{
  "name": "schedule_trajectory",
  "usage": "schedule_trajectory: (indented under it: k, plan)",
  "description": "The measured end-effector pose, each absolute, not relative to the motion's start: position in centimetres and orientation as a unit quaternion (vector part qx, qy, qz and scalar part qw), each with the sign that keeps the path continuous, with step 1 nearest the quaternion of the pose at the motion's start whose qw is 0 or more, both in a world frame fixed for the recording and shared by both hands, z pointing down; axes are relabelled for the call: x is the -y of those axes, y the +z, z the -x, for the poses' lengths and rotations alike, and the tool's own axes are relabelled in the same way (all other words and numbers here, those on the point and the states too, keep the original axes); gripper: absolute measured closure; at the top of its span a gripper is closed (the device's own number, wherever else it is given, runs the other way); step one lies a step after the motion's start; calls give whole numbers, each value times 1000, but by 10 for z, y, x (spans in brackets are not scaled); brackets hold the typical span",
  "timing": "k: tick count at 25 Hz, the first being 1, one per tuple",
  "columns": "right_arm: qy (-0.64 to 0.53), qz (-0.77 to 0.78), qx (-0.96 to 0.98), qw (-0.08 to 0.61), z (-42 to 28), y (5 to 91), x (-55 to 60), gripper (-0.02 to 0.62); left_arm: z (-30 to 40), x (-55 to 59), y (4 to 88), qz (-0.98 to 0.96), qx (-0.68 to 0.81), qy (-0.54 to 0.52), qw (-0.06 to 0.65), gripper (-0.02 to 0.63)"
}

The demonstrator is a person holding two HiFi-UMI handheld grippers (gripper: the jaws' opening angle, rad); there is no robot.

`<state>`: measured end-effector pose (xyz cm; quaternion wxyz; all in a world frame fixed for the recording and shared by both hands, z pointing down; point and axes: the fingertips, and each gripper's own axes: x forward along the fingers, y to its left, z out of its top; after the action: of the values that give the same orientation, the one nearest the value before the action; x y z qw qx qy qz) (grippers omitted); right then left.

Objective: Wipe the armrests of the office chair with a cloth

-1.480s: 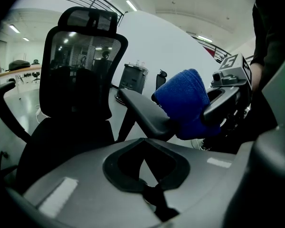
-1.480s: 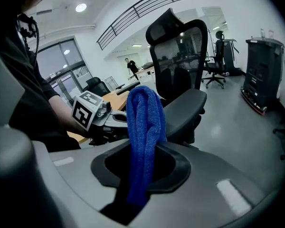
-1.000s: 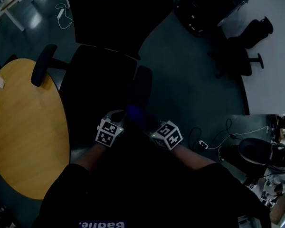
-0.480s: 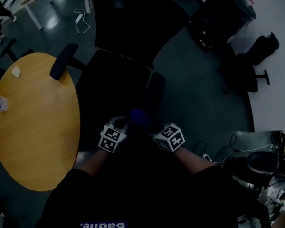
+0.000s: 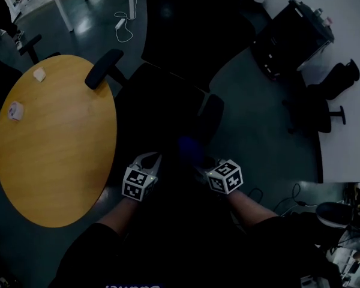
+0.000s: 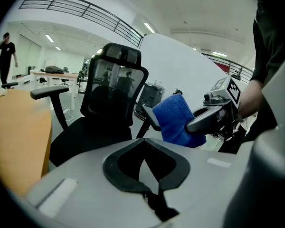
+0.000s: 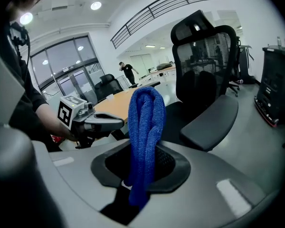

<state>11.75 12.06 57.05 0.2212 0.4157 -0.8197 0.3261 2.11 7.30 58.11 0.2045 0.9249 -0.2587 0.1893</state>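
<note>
Right gripper (image 6: 195, 123): jaws clenched on the blue cloth (image 7: 146, 127). The cloth is folded double and rises out of the jaws as a rounded loop. Left gripper (image 7: 115, 122): jaws closed together with nothing between them. I hold it just beside the right gripper, the two tips pointing toward each other. The office chair (image 6: 109, 103) stands directly ahead of me, seat and mesh back facing my way. The cloth sits at the near end of the chair's right armrest (image 5: 210, 122), and I cannot tell if they touch. The left armrest (image 5: 104, 68) reaches over the edge of the round wooden table (image 5: 54, 161). Two small pale items (image 5: 15, 110) lie on the table's far side.
</note>
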Motion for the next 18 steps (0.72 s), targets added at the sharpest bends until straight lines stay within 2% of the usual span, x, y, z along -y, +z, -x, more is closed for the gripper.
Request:
schedule_trajectory:
  k: [9, 14, 18]
  plan:
    - [299, -384, 850, 202, -105, 541, -122, 505, 22, -96, 551, -901, 338, 141, 231, 592]
    - [272, -360, 877, 165, -109, 515, -129, 505, 11, -117, 507, -897, 368, 107, 221, 592]
    - [272, -345, 886, 149, -130, 508, -149, 505, -7, -151, 489, -886, 385, 98, 240, 592]
